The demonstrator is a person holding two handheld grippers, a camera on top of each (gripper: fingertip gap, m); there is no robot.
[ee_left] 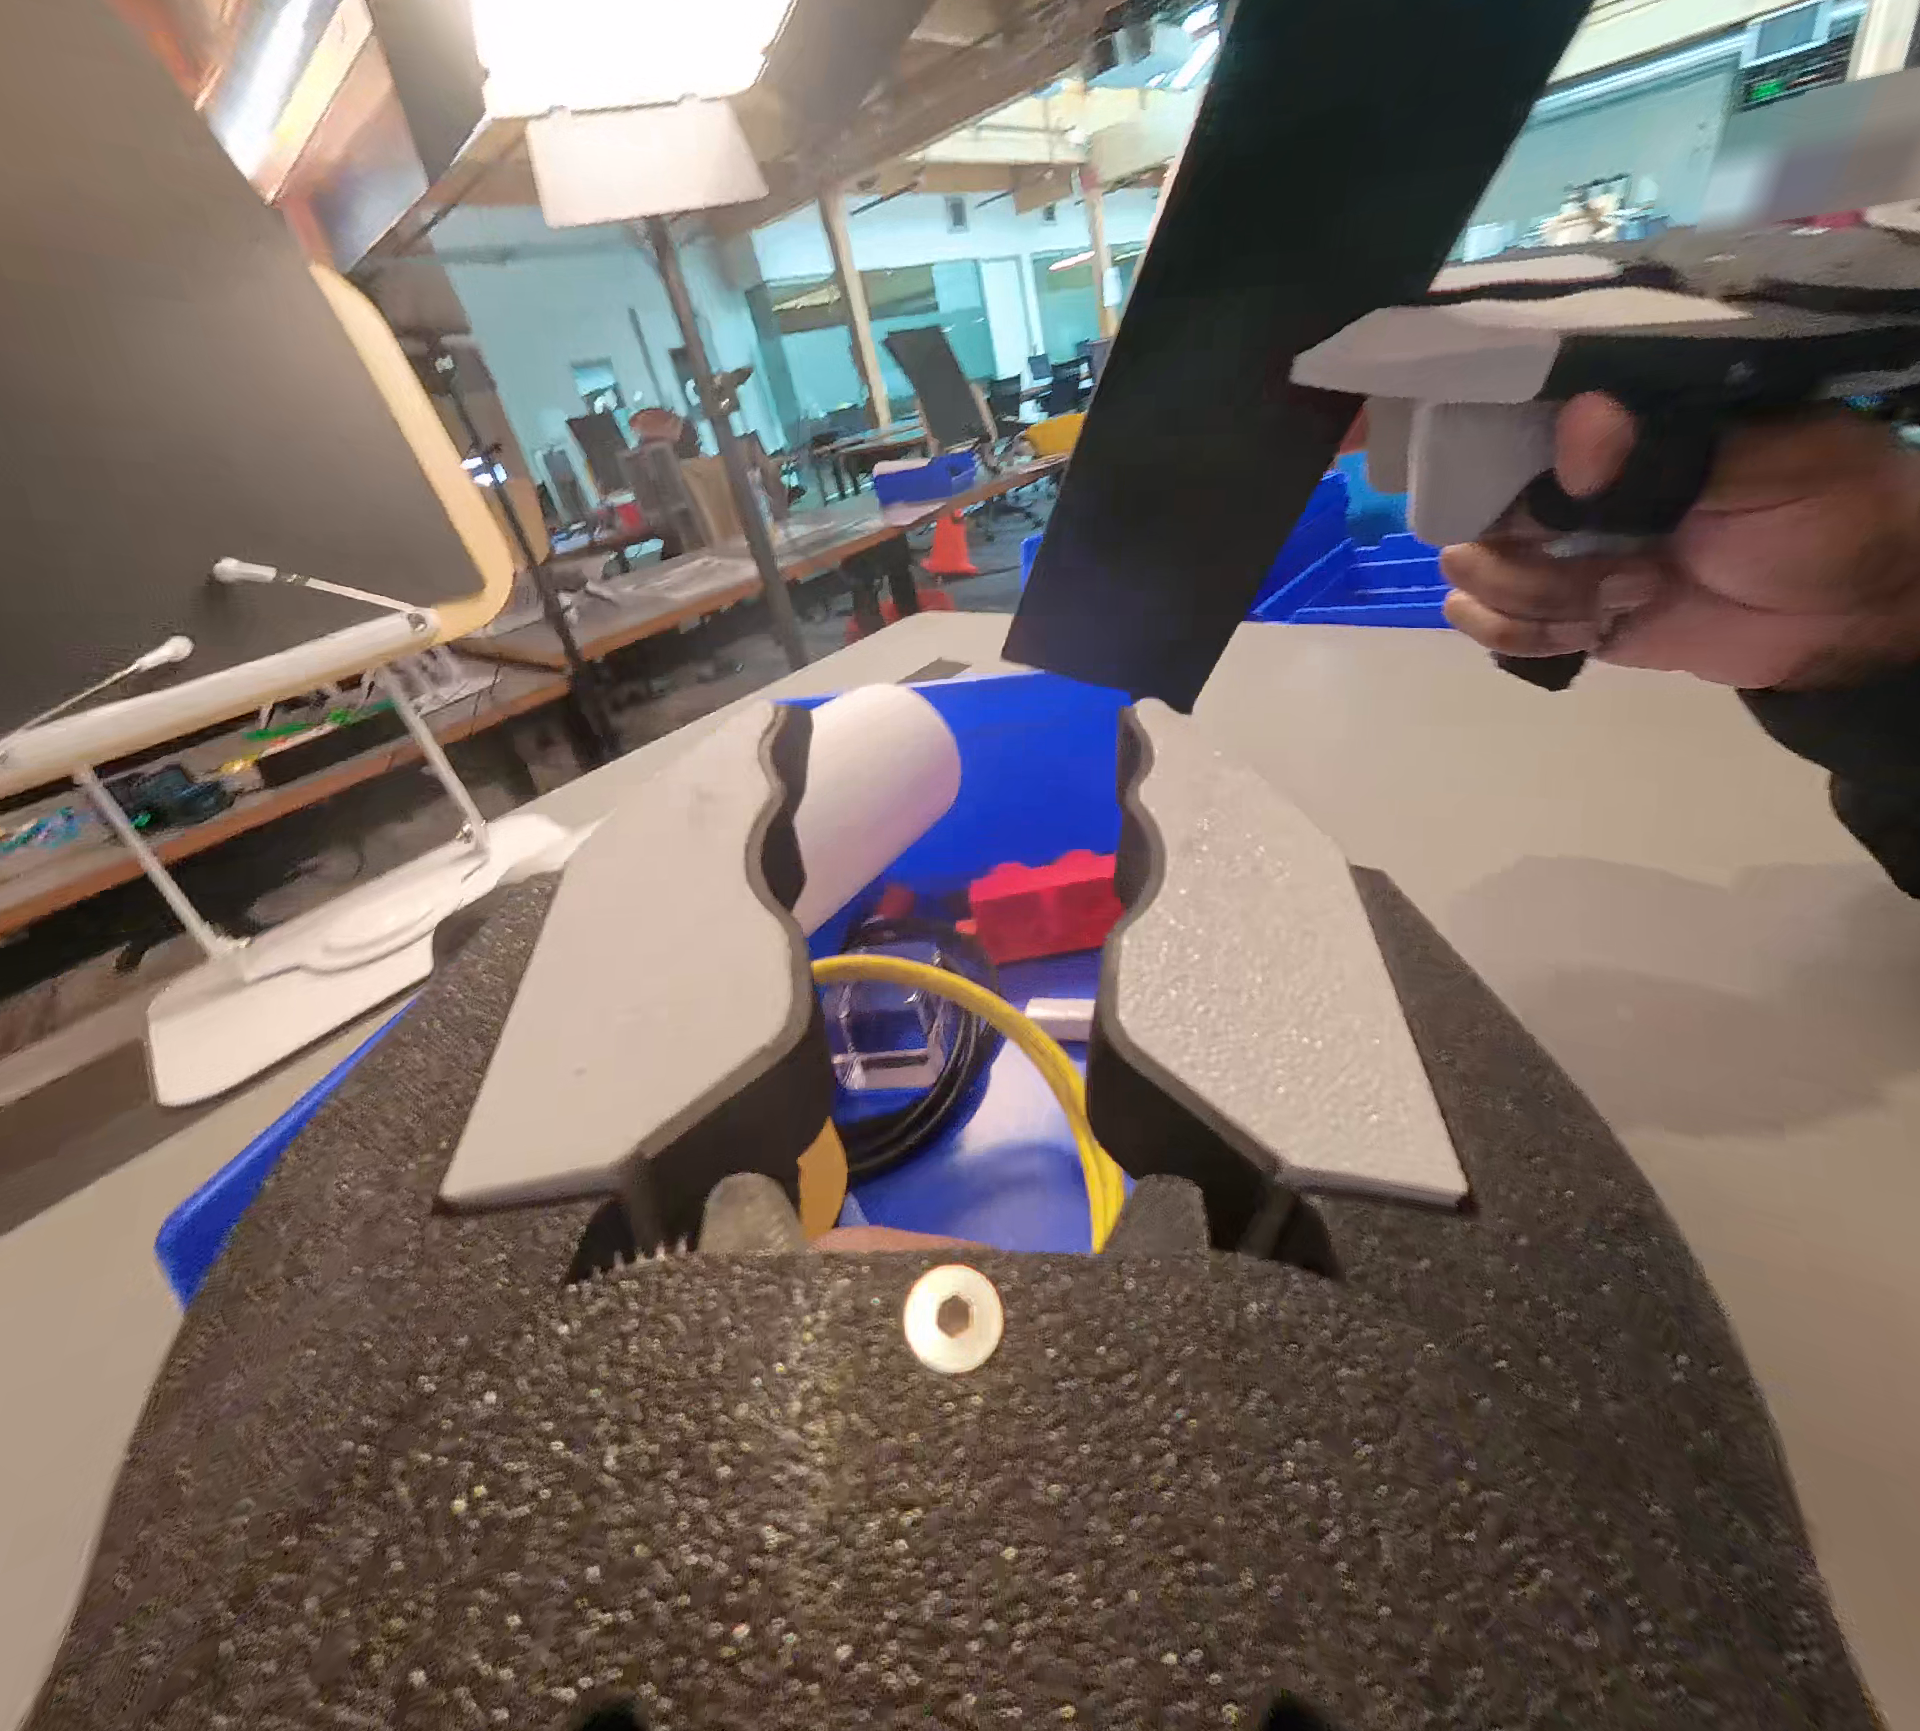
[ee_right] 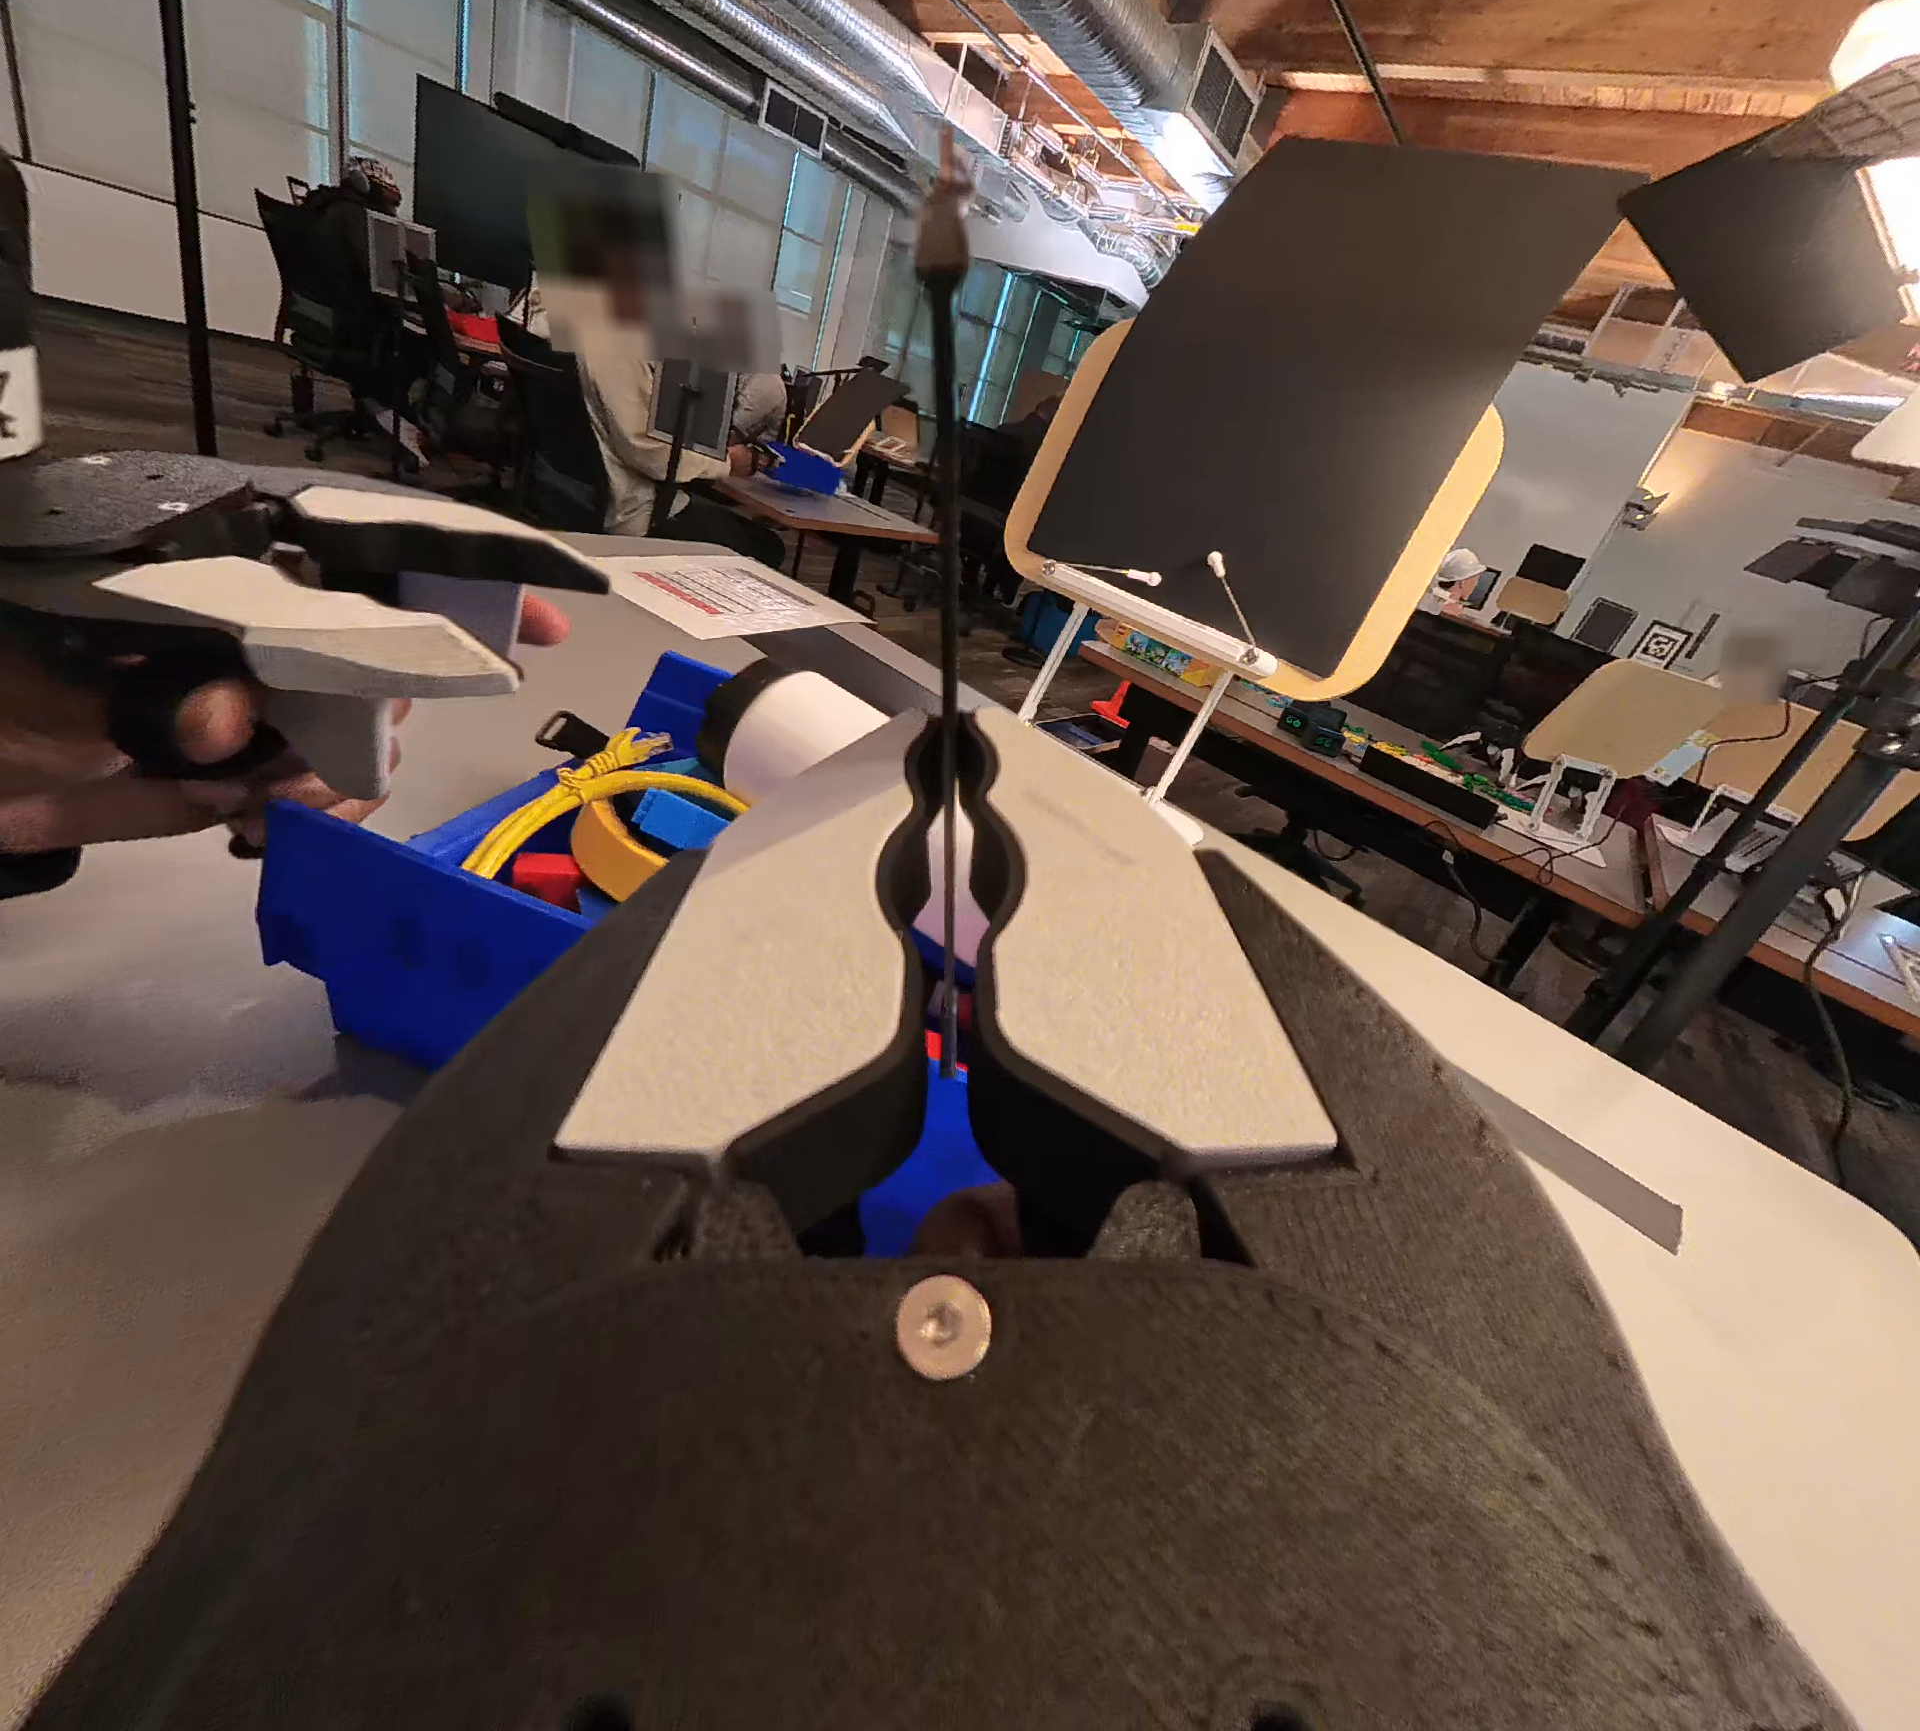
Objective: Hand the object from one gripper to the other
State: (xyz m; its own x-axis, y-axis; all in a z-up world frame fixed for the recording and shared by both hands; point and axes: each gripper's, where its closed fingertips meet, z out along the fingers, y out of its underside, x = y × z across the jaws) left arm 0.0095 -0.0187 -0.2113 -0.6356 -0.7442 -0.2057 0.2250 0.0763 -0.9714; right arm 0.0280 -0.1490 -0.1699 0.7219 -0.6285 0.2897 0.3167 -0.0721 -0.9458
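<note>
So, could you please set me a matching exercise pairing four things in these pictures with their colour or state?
Things:
1. left hand-held gripper
2. right hand-held gripper
3. network cable
4. toy brick

States:
A. red, lying in the blue bin
B. shut on the thin black panel
C. open, holding nothing
D. yellow, looped in the blue bin

Pairs: 1-C, 2-B, 3-D, 4-A
</note>
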